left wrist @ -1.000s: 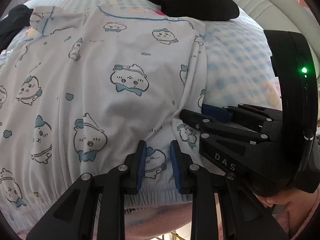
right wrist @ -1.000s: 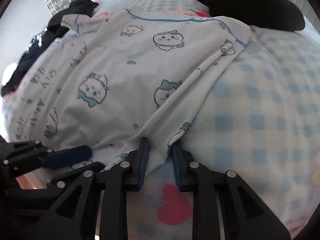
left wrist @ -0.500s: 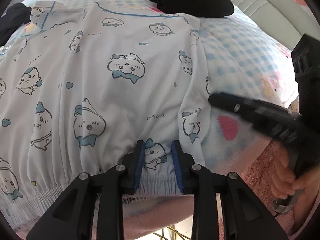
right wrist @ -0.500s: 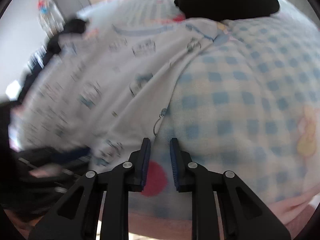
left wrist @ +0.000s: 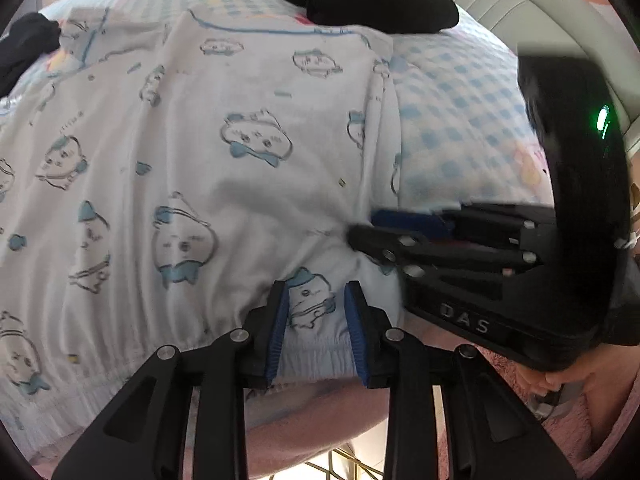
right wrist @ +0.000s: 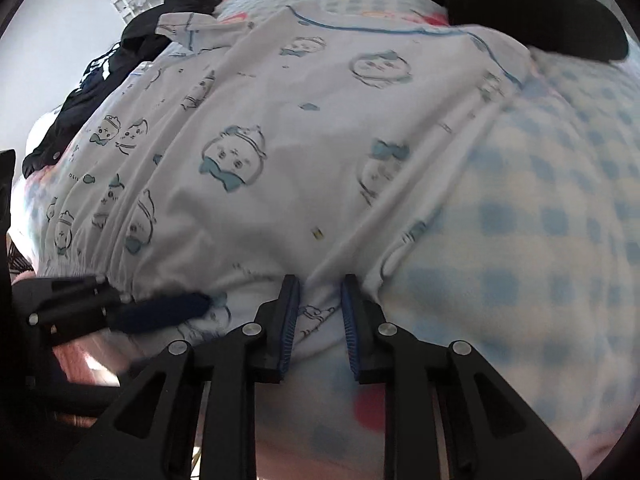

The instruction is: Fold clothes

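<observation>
A white pyjama garment (left wrist: 240, 140) printed with blue cartoon figures lies spread flat on the bed; the right wrist view shows it too (right wrist: 280, 120). Its gathered elastic hem (left wrist: 120, 360) runs along the near bed edge. My left gripper (left wrist: 316, 292) points down over that hem near the right corner, jaws apart, with a printed patch of cloth lying between the pads. My right gripper (right wrist: 320, 284) stands at the garment's right side seam, jaws narrowly apart, astride a raised fold of cloth. The two grippers sit close together: the right gripper (left wrist: 360, 226) lies just right of the left.
A blue-checked blanket (left wrist: 460, 120) covers the bed. A black garment (left wrist: 372, 4) with a pink one on top lies at the far right, and dark clothes (right wrist: 120, 52) sit at the far left. A grey padded headboard (left wrist: 520, 0) stands to the right. A hand (left wrist: 572, 380) holds the right gripper.
Half a second ago the right gripper had swung right, off the garment onto the blanket; it is now back at the side seam by the hem. The left gripper stayed at the hem.
</observation>
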